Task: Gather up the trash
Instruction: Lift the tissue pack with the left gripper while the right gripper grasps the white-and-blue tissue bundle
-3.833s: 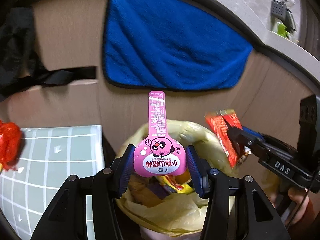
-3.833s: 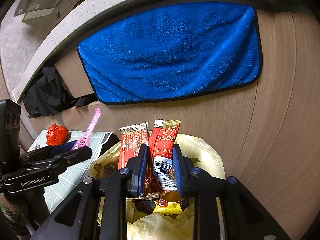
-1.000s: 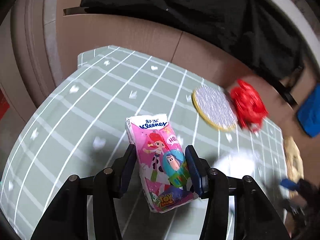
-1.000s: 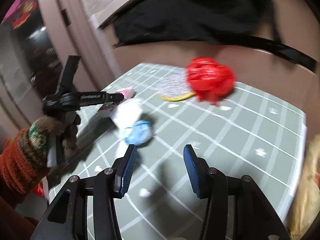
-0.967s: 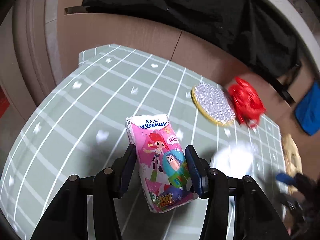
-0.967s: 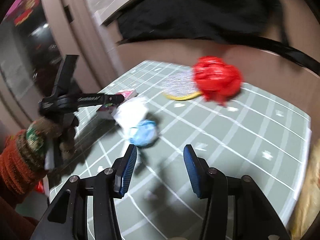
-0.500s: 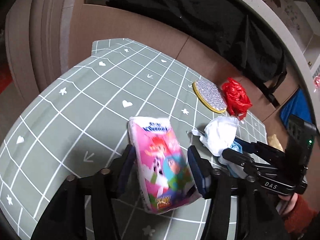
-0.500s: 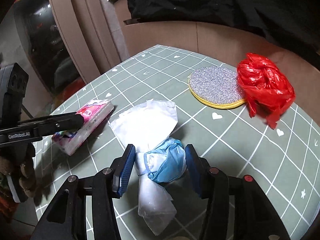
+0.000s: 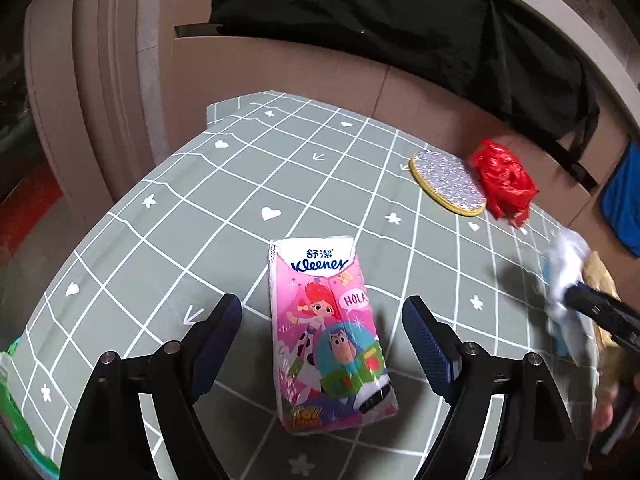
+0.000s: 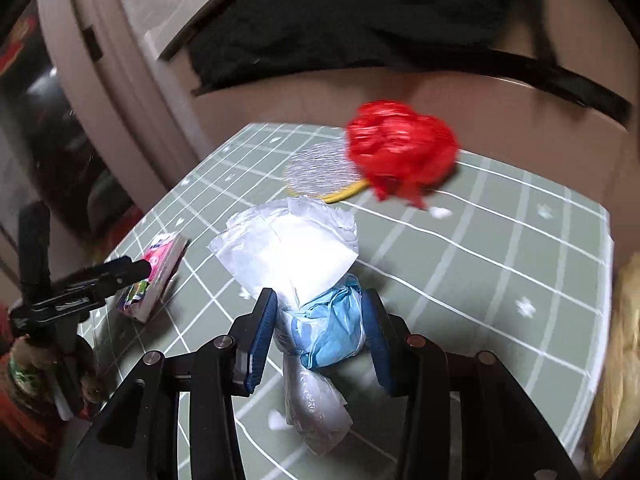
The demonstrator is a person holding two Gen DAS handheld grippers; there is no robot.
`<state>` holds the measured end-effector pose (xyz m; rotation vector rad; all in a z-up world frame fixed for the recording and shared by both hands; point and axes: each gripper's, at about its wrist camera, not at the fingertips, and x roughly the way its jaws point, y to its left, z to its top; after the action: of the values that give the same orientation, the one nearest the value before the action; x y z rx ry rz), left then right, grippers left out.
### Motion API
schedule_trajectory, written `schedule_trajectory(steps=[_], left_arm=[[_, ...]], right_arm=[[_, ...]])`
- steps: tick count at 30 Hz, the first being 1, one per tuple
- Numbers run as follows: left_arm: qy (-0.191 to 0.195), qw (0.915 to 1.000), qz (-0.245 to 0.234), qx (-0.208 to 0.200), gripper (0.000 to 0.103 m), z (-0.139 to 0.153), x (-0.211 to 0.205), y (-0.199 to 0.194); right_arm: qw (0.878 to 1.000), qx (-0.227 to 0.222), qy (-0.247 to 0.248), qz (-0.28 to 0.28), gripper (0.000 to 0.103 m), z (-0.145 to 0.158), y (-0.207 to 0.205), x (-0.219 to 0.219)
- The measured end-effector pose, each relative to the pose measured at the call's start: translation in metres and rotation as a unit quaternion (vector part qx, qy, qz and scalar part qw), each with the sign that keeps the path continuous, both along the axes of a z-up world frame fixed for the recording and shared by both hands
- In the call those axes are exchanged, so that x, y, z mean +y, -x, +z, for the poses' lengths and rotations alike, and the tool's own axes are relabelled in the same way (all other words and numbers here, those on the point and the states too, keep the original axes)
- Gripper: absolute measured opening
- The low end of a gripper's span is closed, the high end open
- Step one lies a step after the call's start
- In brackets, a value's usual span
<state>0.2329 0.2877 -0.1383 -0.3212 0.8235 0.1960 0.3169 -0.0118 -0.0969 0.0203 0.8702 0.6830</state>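
Note:
A pink Kleenex tissue pack [image 9: 332, 332] lies flat on the green gridded tablecloth [image 9: 200, 216]. My left gripper [image 9: 322, 308] straddles it with jaws opening wide, and neither pad touches it. My right gripper [image 10: 318, 304] is closing on a knotted bundle of white and blue plastic [image 10: 296, 248]; both pads press its blue middle. In the left wrist view that bundle [image 9: 568, 264] hangs blurred above the table's right edge. A crumpled red plastic bag [image 10: 400, 148] sits at the table's far side.
A round silver pad with a yellow rim [image 9: 446, 188] lies beside the red bag [image 9: 504, 184]. A yellow bin bag [image 10: 616, 360] is just past the table's right edge. Black cloth [image 9: 400, 20] drapes over the brown wall behind, and a blue towel [image 9: 624, 208] hangs further right.
The left jaws have spread off the tissue pack, which now rests on the table. The right jaws have closed on the white and blue bundle and lifted it toward the table's right edge.

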Motion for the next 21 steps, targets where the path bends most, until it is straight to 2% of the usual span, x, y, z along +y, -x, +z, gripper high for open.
schedule_trajectory(steps=[7,9,12,16,21], left_arm=[[-0.019,0.9993,0.021,0.024,0.077,-0.010,-0.004,-0.011],[-0.017,0.9993,0.020,0.028,0.071,-0.013,-0.006,-0.013],[-0.009,0.9992,0.024,0.030,0.054,-0.015,-0.009,-0.014],[-0.003,0.9995,0.025,0.018,0.046,-0.009,-0.016,-0.012],[-0.004,0.9999,0.000,-0.010,0.045,0.012,-0.039,-0.009]], right_arm=[[1.000,-0.008,-0.001,-0.030,0.040,-0.005,0.012,-0.034],[0.999,-0.008,-0.002,-0.035,0.040,-0.007,0.013,-0.040],[0.999,-0.007,-0.006,-0.039,0.040,-0.009,0.013,-0.047],[0.999,-0.007,-0.013,-0.040,0.040,-0.013,0.014,-0.055],[0.999,-0.011,-0.023,-0.048,0.040,-0.013,0.017,-0.066]])
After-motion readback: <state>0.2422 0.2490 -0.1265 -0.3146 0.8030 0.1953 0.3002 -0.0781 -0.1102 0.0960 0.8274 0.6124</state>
